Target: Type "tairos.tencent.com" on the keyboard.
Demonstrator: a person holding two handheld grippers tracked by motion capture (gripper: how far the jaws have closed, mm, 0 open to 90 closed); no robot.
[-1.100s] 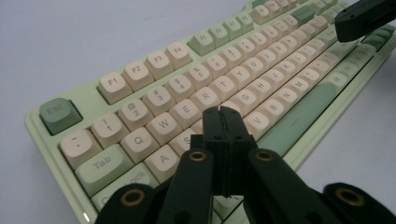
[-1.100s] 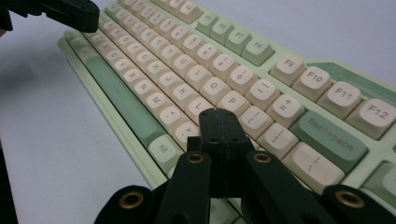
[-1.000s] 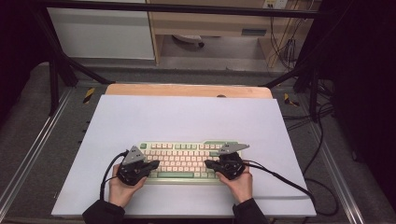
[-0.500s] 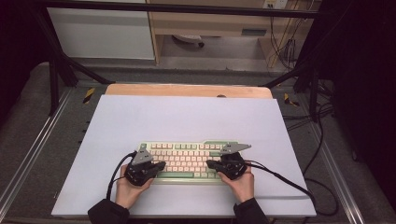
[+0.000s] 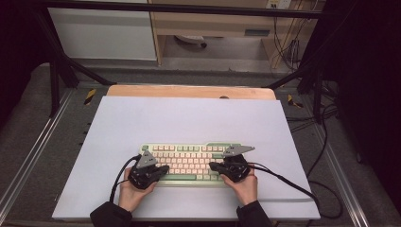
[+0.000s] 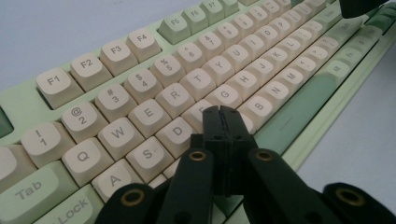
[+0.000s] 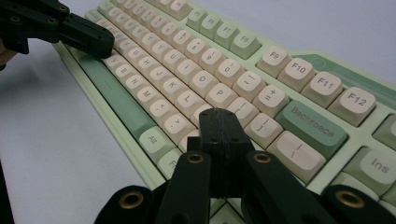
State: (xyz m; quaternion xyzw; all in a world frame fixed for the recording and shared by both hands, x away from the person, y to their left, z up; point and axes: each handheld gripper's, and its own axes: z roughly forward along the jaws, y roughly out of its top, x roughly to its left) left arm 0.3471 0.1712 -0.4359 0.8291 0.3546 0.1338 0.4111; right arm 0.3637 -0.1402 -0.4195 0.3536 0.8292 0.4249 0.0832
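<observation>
Sitting lower centre, rigid keyboard (image 5: 189, 163) w/ springy keycaps is best pressed by closed, empty left gripper (image 6: 223, 114) & right gripper (image 7: 218, 116) tips.

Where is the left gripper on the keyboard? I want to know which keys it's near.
In the left gripper view, the shut left gripper sits over the keyboard home row, its tip between D and G. The high view shows it at the keyboard's left end.

The high view looked forward and down on the worktop (image 5: 189, 118) from above the person's side, fairly far off. Each tool's camera sat low and close over the keyboard (image 5: 189, 161), looking along its own jaws. All three shared the keyboard; the right view also caught the left tool (image 7: 100, 44).
</observation>
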